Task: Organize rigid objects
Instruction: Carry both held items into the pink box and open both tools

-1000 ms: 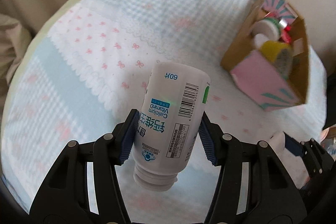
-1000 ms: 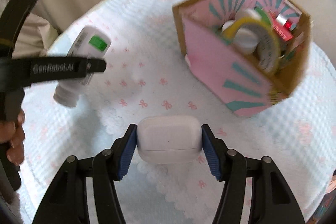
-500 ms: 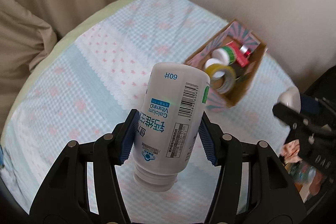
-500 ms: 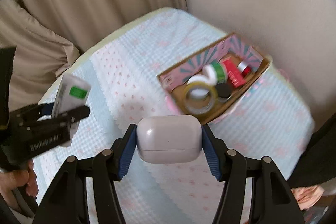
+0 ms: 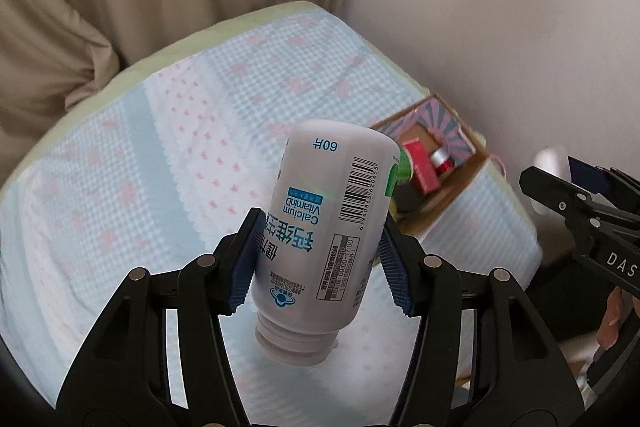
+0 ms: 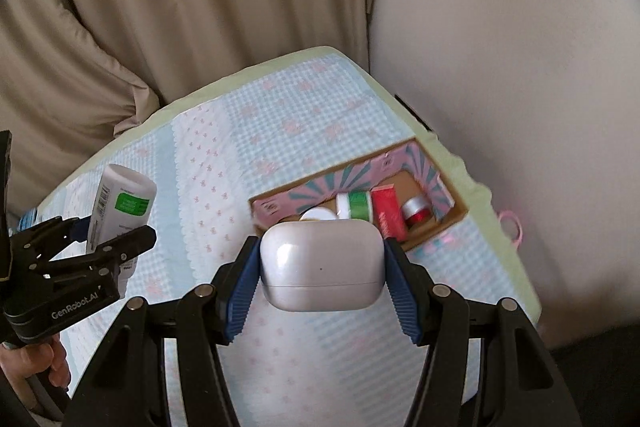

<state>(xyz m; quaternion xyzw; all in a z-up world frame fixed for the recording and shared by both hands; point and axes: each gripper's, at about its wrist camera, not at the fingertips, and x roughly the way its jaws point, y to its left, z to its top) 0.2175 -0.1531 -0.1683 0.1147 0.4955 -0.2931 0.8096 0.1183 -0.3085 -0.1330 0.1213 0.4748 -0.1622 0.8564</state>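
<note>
My left gripper (image 5: 320, 259) is shut on a white vitamin bottle (image 5: 324, 227), held neck toward the camera, high above the table. The bottle also shows in the right wrist view (image 6: 120, 211) in the left gripper (image 6: 108, 247). My right gripper (image 6: 322, 263) is shut on a white earbud case (image 6: 320, 263), also high above the table; the case also shows in the left wrist view (image 5: 552, 163). A pink and teal cardboard box (image 6: 320, 189) (image 5: 460, 135) sits at the table's right side, holding tape rolls, a red box and a small red can.
The table has a blue and white checked cloth with pink bows (image 6: 240, 155) (image 5: 160, 155). Beige curtains (image 6: 160, 7) hang behind it, a pale wall (image 6: 500, 47) to the right. A pink loop (image 6: 512, 223) hangs at the table's right edge.
Both grippers have risen and pulled back from the table with their objects still held; the box and table now look smaller and farther away.
</note>
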